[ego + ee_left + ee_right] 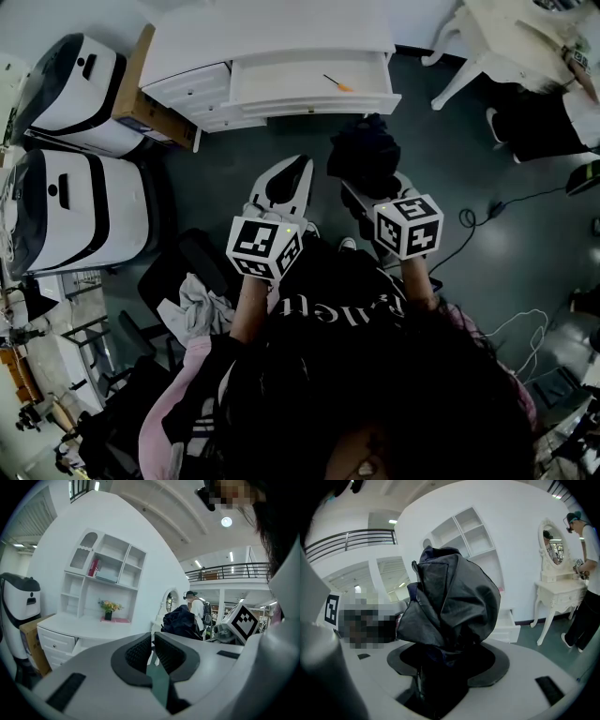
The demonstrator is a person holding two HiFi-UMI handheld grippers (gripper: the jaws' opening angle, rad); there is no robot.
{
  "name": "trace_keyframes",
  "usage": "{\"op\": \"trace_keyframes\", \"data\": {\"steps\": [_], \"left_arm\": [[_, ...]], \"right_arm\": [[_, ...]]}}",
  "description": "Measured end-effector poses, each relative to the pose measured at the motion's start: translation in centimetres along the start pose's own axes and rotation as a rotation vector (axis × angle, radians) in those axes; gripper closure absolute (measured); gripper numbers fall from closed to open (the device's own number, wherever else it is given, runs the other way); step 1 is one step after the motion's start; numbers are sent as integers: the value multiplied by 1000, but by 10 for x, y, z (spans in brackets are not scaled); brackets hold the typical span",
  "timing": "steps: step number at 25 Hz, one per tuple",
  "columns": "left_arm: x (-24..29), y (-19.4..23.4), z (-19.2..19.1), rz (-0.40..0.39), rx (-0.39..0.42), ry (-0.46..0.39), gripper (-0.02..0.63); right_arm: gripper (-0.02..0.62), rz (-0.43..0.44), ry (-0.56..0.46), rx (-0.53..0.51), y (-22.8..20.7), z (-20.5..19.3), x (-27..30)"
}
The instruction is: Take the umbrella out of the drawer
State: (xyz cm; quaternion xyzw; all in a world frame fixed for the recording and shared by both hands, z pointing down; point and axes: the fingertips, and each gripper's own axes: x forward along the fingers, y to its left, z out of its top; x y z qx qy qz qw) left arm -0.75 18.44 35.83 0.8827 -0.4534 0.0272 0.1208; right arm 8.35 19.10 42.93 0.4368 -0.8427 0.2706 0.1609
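Umbrella [366, 155]: dark, folded and bunched, at the centre of the head view, held clear of the drawer and just below it in the frame.
Right gripper [447, 656]: its fingers [494, 665] pinch the umbrella's lower end, and the cloth bulges above them.
Left gripper [152, 651]: just to the left of the right one in the head view. Its fingers [168, 653] are pressed nearly together, with nothing between them.
Drawer [319, 103]: stands open from the white desk [272, 37] at upper centre. Only a small orange-handled tool [336, 83] shows inside.
Done: judging by position, the umbrella is already out of the drawer and securely in hand.
Left: seemingly nothing the task names. The drawer is not yet shut.
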Motion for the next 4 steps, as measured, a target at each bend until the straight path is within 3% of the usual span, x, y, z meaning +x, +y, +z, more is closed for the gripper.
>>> {"op": "trace_keyframes", "data": {"steps": [4], "left_arm": [[2,-3,2,-7,1,2,575]], "right_arm": [[322,-1,3,4,0,0,-2]]}}
